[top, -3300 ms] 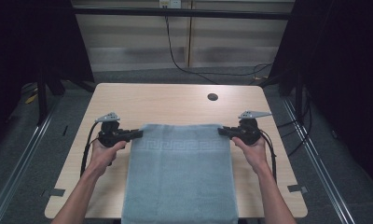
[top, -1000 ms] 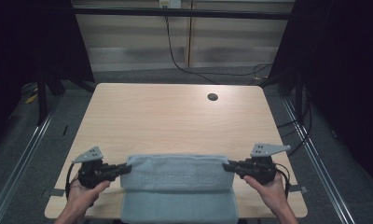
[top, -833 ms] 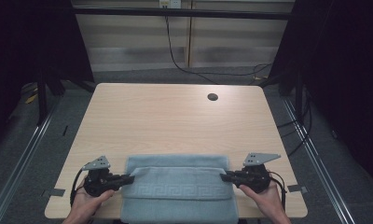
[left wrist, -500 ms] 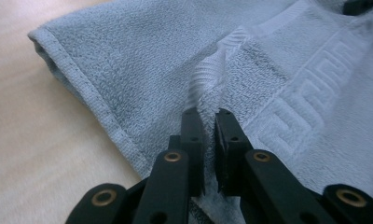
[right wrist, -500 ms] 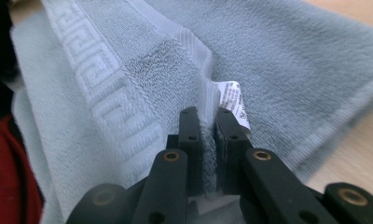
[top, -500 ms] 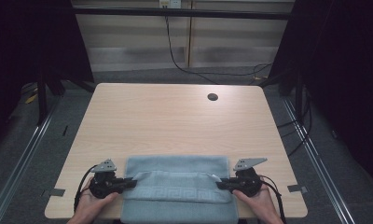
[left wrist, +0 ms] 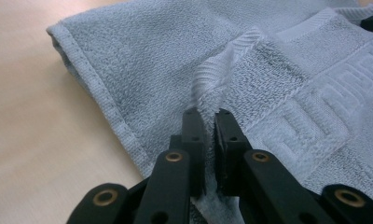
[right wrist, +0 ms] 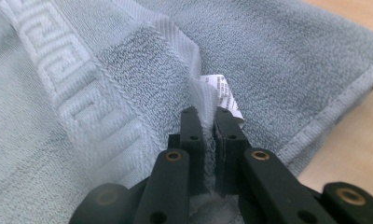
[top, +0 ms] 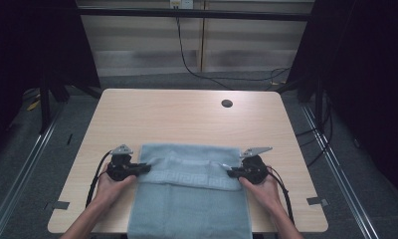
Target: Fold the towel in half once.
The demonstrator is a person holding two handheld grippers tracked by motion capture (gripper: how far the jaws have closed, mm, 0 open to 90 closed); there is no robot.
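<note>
High view looks down on a light wooden table (top: 187, 114) where a person folds a pale blue-grey towel (top: 189, 209) with a hand-held gripper in each hand. Most of the towel lies flat on the near half of the table, its near end hanging over the near edge. Its far end is doubled over towards the person, so a band with a raised key pattern (top: 187, 177) faces up across the fold. The left gripper (top: 140, 168) sits at the left end of that band and the right gripper (top: 232, 173) at the right end, level with each other, which keeps the folded edge straight and taut between them

Left gripper view looks along its black jaws, which are clenched on a pinched-up ridge of the towel's woven hem (left wrist: 222, 70); the cloth rises in a small peak just ahead of the pads. Right gripper view is much the same: its jaws are clamped on the opposite corner of the hem (right wrist: 194, 93), with a small white care label (right wrist: 224, 95) poking out beside them. Gripping both corners seems meant to lay the flap down squarely on the layer below. A small dark hole (top: 227, 103) marks the far side of the table
</note>
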